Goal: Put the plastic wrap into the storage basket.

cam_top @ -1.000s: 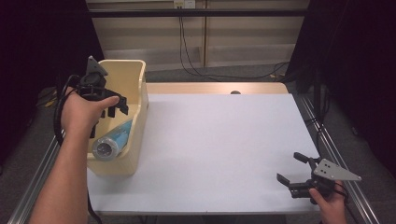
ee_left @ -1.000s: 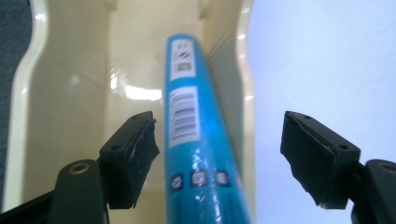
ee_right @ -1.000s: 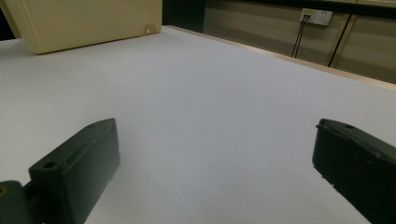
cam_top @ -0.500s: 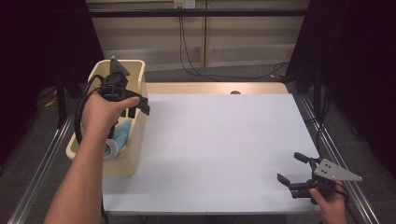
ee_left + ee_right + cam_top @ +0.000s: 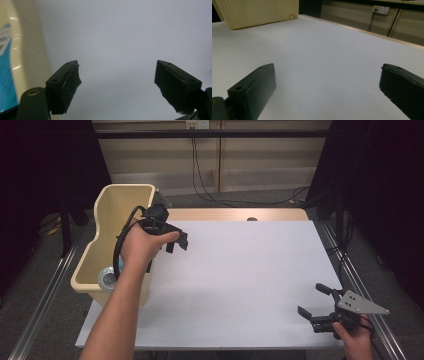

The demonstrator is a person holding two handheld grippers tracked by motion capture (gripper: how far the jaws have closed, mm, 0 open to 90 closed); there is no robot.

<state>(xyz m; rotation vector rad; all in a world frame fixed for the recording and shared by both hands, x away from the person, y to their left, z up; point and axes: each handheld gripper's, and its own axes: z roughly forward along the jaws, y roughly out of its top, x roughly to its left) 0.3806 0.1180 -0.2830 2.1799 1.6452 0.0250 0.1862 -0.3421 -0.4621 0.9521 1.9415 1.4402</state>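
- The left gripper [image 5: 176, 241] hangs over the surface [image 5: 240, 270] near its far left corner, just beside the bin [image 5: 117, 215]; its jaws stand wide with nothing between them, and they have just been opening.
- In the left gripper view the two black jaws frame bare surface, with the bin's cream wall [image 5: 27, 50] at the left edge of the picture and a blue-and-white label [image 5: 6, 72] beyond it.
- The bin sits on the left edge of the surface, partly overhanging it; a bottle [image 5: 107, 277] with a blue label lies inside at its near end, partly hidden by the forearm.
- The right gripper [image 5: 314, 305] rests low at the near right corner of the surface, jaws wide and empty, pointing toward the left.
- In the right gripper view the jaws stand well apart over bare surface; the bin [image 5: 259, 12] shows far off at the top left.
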